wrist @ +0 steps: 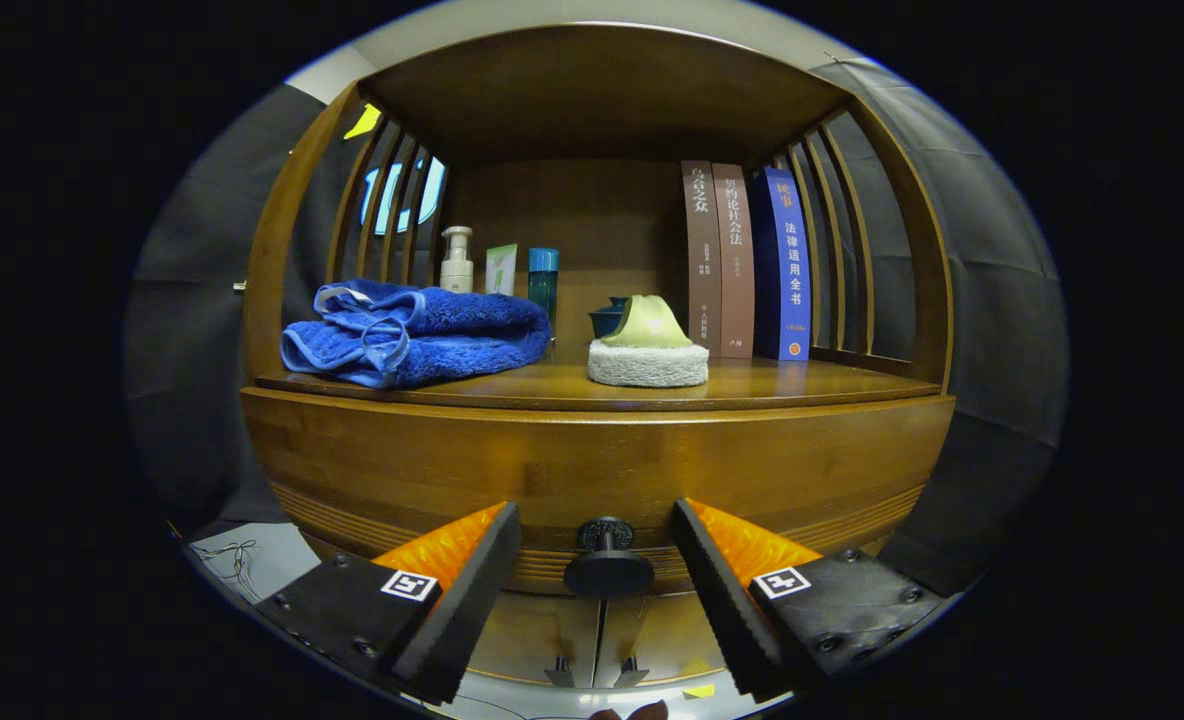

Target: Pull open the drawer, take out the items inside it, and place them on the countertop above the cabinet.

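A wooden cabinet's drawer front (pixel 592 465) faces me, closed, with a dark round knob (pixel 607 560) low at its middle. My gripper (pixel 597 525) is open, and the knob sits between its two fingertips without either finger touching it. Above the drawer runs the wooden countertop (pixel 802 385). On it lie a folded blue towel (pixel 417 335) to the left and a yellow-green sponge pad on a white fluffy base (pixel 648 352) near the middle. The drawer's inside is hidden.
At the back of the countertop stand a white pump bottle (pixel 456 262), a small green box (pixel 500 268), a teal bottle (pixel 543 280), a dark blue cup (pixel 607 318) and three upright books (pixel 747 262). Slatted wooden sides and a top board enclose the shelf space.
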A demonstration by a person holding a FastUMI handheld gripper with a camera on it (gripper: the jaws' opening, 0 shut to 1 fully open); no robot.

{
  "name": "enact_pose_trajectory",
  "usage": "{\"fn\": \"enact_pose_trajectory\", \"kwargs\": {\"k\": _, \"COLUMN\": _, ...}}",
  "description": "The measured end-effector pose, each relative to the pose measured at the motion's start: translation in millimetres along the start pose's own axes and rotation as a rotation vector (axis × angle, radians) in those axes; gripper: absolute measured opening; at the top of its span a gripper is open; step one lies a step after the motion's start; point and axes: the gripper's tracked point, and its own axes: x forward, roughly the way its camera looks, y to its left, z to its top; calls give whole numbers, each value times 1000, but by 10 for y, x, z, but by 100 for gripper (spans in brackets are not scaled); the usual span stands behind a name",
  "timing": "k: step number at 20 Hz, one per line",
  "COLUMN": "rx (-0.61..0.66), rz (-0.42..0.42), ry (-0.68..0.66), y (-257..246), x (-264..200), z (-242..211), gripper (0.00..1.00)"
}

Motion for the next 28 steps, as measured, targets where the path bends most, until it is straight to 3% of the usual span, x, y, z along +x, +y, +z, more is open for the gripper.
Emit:
{"fn": "enact_pose_trajectory", "kwargs": {"k": 12, "rx": 28, "rz": 5, "ry": 31, "y": 43, "x": -174, "z": 0, "gripper": 100}}
{"fn": "enact_pose_trajectory", "kwargs": {"k": 22, "rx": -38, "rz": 22, "ry": -92, "y": 55, "x": -1245, "z": 1284, "gripper": 99}}
{"fn": "enact_pose_trajectory", "kwargs": {"k": 28, "rx": 30, "rz": 20, "ry": -132, "y": 87, "x": -1820, "z": 1903, "gripper": 99}}
